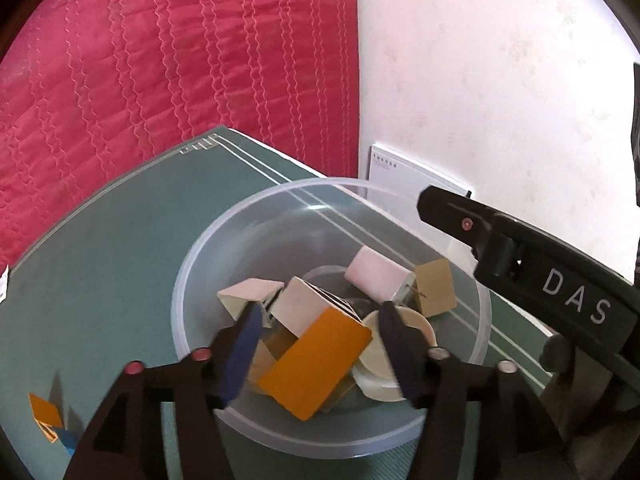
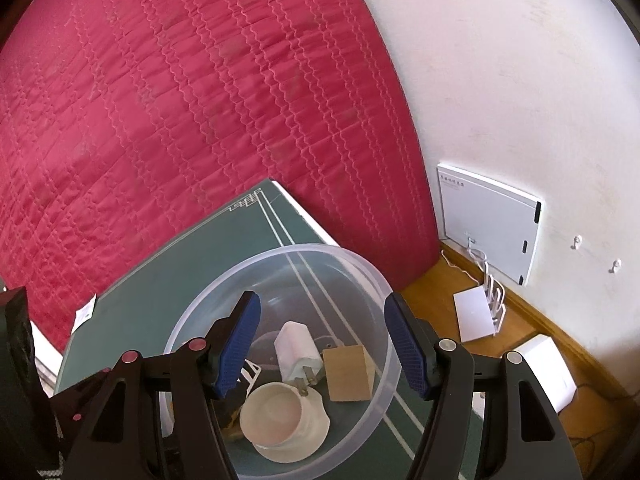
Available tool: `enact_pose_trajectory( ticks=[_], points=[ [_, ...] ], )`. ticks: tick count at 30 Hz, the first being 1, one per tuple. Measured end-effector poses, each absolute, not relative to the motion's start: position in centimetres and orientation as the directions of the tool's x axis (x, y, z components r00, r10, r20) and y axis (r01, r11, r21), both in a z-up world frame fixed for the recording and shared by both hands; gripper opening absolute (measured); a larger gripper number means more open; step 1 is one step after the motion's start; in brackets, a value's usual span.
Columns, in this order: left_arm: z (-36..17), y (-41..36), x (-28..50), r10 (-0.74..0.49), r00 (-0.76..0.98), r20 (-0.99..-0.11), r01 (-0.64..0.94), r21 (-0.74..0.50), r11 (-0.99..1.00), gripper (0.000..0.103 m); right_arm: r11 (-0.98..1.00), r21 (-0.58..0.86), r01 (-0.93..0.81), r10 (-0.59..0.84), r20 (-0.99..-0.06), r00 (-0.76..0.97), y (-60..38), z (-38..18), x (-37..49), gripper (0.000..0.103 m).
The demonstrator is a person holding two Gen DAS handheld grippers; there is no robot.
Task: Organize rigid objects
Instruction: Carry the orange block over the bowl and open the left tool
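A clear plastic bowl (image 1: 192, 280) stands on a green mat (image 1: 100, 260). In it lie an orange-faced box (image 1: 316, 364), white boxes (image 1: 256, 294), a white charger plug (image 1: 376, 276), a wooden cube (image 1: 434, 288) and a cream cup (image 1: 376, 364). My left gripper (image 1: 316, 340) is open above the bowl, its jaws on either side of the orange box, not touching it. My right gripper (image 2: 320, 344) is open over the bowl (image 2: 360, 276), above the charger (image 2: 294, 344), the wooden cube (image 2: 348, 372) and the cup (image 2: 276, 412). The right gripper's body shows in the left wrist view (image 1: 520, 256).
A red quilted bed cover (image 2: 180, 100) lies behind the mat. A small orange and blue box (image 1: 48, 420) sits on the mat at the left. A white panel (image 2: 488, 220) leans on the wall, with white boxes (image 2: 476, 312) on the wooden floor.
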State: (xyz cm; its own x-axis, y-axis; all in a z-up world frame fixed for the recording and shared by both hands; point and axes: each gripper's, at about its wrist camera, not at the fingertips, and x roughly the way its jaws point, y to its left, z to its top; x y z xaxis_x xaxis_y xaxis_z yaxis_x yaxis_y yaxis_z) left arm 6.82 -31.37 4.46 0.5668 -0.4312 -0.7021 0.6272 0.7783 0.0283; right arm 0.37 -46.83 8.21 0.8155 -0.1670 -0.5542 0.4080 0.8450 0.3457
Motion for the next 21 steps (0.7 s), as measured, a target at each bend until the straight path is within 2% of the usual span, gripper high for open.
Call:
enact_pose_trajectory(
  ticks=[6,15,21],
  points=[
    [4.8,-29.6,7.3,-0.415,0.598,-0.685,0.589,0.025,0.808,0.088,0.849,0.337,0.408,-0.171,-0.555,0.814,-46.7,8.0,0.3,0.066],
    [4.4,-27.2,6.4,-0.387,0.618,-0.684,0.563,0.041,0.826,0.098,0.853,0.326,0.407,-0.173,-0.56,0.81,-46.7,7.8,0.3,0.066],
    [3.5,-27.9,6.0,-0.342,0.636,-0.692,0.558,0.106,0.823,0.1,0.858,0.319,0.404,-0.174,-0.56,0.81,-46.4,7.7,0.3,0.066]
  ],
)
